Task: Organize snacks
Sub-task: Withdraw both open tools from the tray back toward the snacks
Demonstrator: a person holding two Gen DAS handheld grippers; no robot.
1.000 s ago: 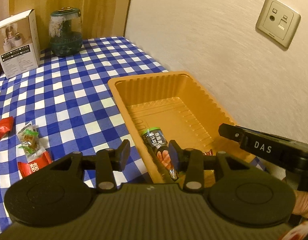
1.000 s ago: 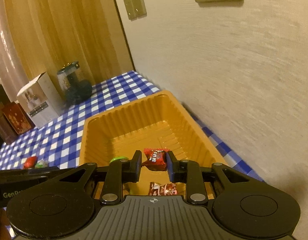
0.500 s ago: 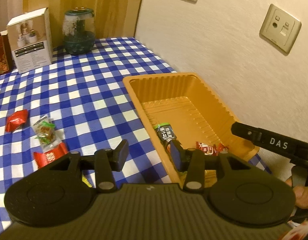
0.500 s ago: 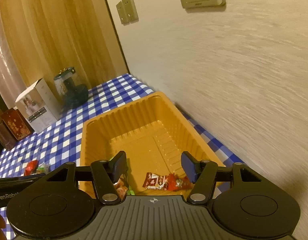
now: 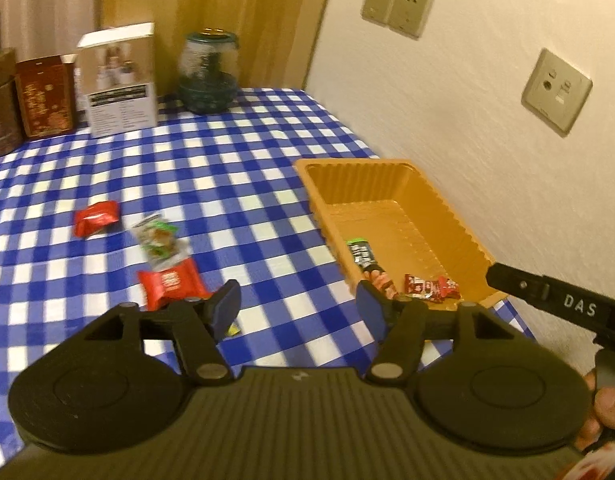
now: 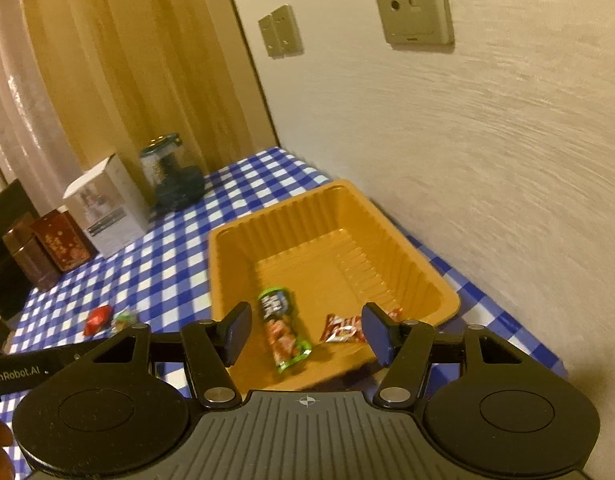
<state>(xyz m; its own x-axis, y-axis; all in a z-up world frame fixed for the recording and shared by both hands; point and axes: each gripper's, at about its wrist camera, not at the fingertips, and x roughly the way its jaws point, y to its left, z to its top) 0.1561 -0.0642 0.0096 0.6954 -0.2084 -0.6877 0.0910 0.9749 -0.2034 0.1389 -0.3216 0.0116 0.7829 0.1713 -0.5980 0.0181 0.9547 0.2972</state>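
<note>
An orange plastic tray (image 5: 463,232) (image 6: 411,248) sits on the blue checked tablecloth beside the wall. Inside it lie a green-topped snack stick (image 5: 367,262) (image 6: 281,328) and small red wrapped candies (image 5: 429,286) (image 6: 343,326). On the cloth to the tray's left lie a red candy (image 5: 96,218) (image 6: 97,318), a clear green-printed packet (image 5: 159,240) (image 6: 125,318) and a red packet (image 5: 169,282). My left gripper (image 5: 297,306) hovers over the cloth near the tray's near-left corner, jaws opening with nothing between them. My right gripper (image 6: 305,334) hangs open and empty above the tray's near end.
At the back of the table stand a white box (image 5: 119,80) (image 6: 107,210), a dark green glass jar (image 5: 207,74) (image 6: 173,178) and red-brown boxes (image 5: 43,96) (image 6: 59,246). The wall with sockets (image 5: 555,92) runs along the tray's right side.
Both grippers drew back and rose from the tray and opened. The right gripper let go of a red candy, which now lies in the tray. The left view swung over the cloth.
</note>
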